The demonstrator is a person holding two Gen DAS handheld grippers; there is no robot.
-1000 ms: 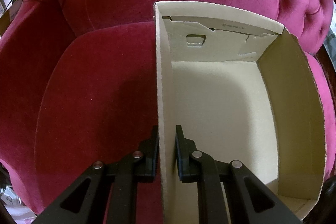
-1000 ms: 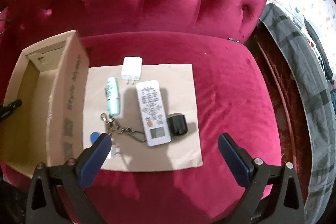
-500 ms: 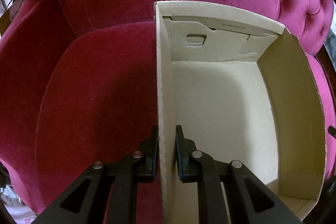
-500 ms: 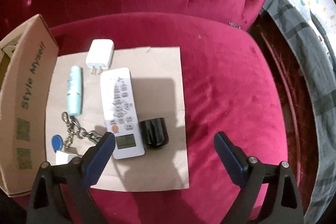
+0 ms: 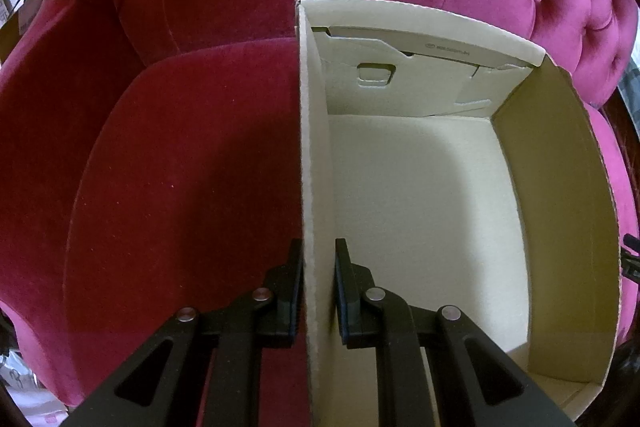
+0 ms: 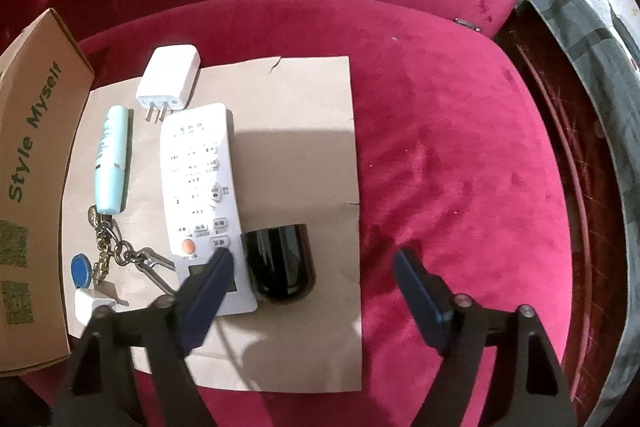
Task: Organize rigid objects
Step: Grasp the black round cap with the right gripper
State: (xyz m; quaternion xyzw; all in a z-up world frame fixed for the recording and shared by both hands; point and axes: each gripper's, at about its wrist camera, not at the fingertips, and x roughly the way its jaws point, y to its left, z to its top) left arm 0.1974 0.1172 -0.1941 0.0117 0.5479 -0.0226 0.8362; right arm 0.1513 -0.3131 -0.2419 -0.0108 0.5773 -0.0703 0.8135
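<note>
The left gripper [image 5: 318,291] is clamping its fingers [image 5: 289,297] narrowly on the upright side wall of the pale, open-topped cardboard box [image 5: 420,211], one finger outside and one inside, steadying it on the crimson velvet seat cushion [image 5: 188,179]. The box is showing nothing inside in this view.

The right gripper [image 6: 312,281] is hanging over the small glossy black rounded object [image 6: 280,263], its blue-padded fingers [image 6: 420,301] standing wide and closing, with nothing pressed between them yet; the left pad is overlapping the lower end of the white rectangular remote control [image 6: 200,187]. Both are lying on the flat tan sheet of cardboard [image 6: 296,115], touching or just beside each other.

Beyond them are lying a pale blue plastic tube [image 6: 112,163], a brass key chain with a blue round fob [image 6: 108,251] and a white wall charger with two prongs [image 6: 168,79], all near the brown printed outer face of the box [image 6: 32,187].

The black object is probably light, stiff and slippery on its shiny curved skin, so I would be taking it across its flatter opposite sides, low down, clear of the remote, so it is not squirting out.
</note>
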